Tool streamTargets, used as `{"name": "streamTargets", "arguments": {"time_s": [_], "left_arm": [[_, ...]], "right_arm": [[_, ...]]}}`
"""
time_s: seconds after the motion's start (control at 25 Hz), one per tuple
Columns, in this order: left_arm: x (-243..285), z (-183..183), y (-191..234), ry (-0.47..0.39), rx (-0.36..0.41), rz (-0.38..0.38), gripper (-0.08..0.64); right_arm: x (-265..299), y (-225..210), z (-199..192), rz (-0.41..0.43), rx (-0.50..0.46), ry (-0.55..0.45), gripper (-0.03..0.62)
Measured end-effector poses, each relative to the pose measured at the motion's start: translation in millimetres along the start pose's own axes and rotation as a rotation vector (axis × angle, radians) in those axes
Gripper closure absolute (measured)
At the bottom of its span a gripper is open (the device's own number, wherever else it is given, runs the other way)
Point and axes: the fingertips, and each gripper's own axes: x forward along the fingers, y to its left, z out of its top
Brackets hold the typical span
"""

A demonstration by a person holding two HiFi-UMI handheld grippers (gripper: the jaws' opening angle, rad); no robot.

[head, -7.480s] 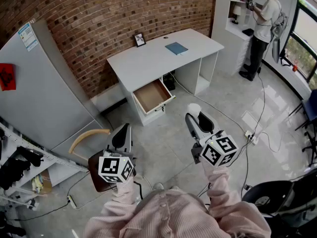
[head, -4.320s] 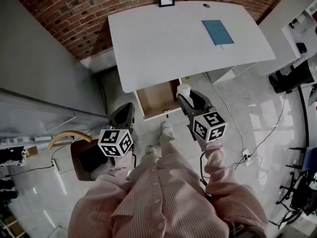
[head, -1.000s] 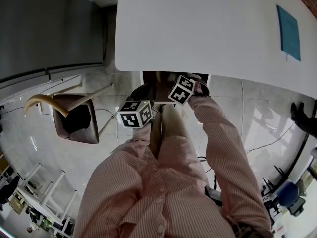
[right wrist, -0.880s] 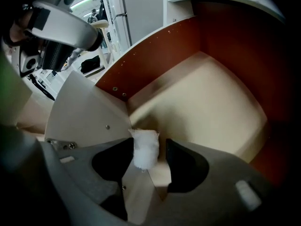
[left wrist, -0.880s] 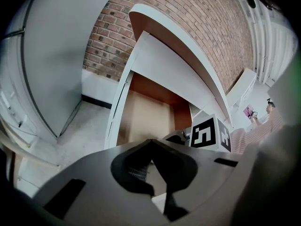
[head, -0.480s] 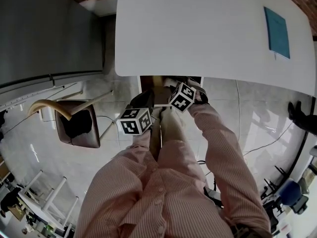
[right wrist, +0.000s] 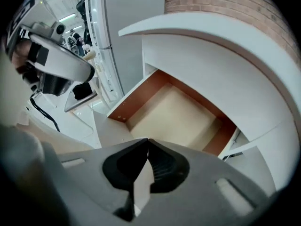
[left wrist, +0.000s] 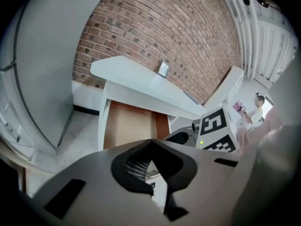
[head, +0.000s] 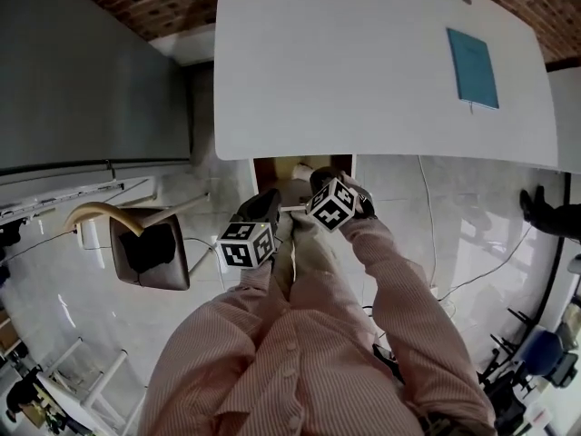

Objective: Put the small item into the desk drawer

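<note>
The desk drawer [head: 275,176] stands pulled out under the white desk top [head: 363,71]; its tan bottom [right wrist: 178,114] looks bare in the right gripper view. A small white item [head: 302,172] shows at the drawer, just beyond my right gripper [head: 320,179]. That gripper hangs above the drawer's front edge, shut with nothing between its jaws [right wrist: 148,140]. My left gripper [head: 270,201] sits beside it to the left, in front of the drawer [left wrist: 127,126], also shut and empty [left wrist: 150,140].
A teal book [head: 472,66] lies on the desk's far right, and a small picture frame [left wrist: 163,68] leans on the brick wall. A brown chair [head: 150,248] stands to my left, a tall grey cabinet [head: 91,71] beyond it. Cables run over the floor at the right.
Seconds ago the right gripper carried a white item at its tip; now its jaws are empty. Over the last second both grippers drew back a little from under the desk edge.
</note>
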Motion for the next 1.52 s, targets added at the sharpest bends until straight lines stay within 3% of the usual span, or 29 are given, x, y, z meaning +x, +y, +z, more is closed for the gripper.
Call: {"name": "streamTargets", "arguments": {"time_s": [0.12, 0.32, 0.64, 1.0, 1.52], "left_arm": [[-8, 6, -15, 0.013, 0.067, -0.039, 0.560], [-30, 27, -32, -0.025, 0.102, -0.078, 0.560], [-62, 71, -55, -0.116, 0.183, -0.128, 0.560], [-95, 118, -81, -0.226, 0.283, -0.190, 0.560], [-133, 189, -90, -0.434, 0.339, -0.165, 0.560]], "right_arm": [[-21, 2, 8, -0.006, 0.045, -0.052, 0.584], [-61, 2, 25, -0.004, 0.138, -0.151, 0.584], [-130, -8, 61, 0.000, 0.303, -0.353, 0.585], [-200, -12, 105, 0.033, 0.392, -0.592, 0.586], [-295, -57, 140, -0.079, 0.524, -0.896, 0.586]]}}
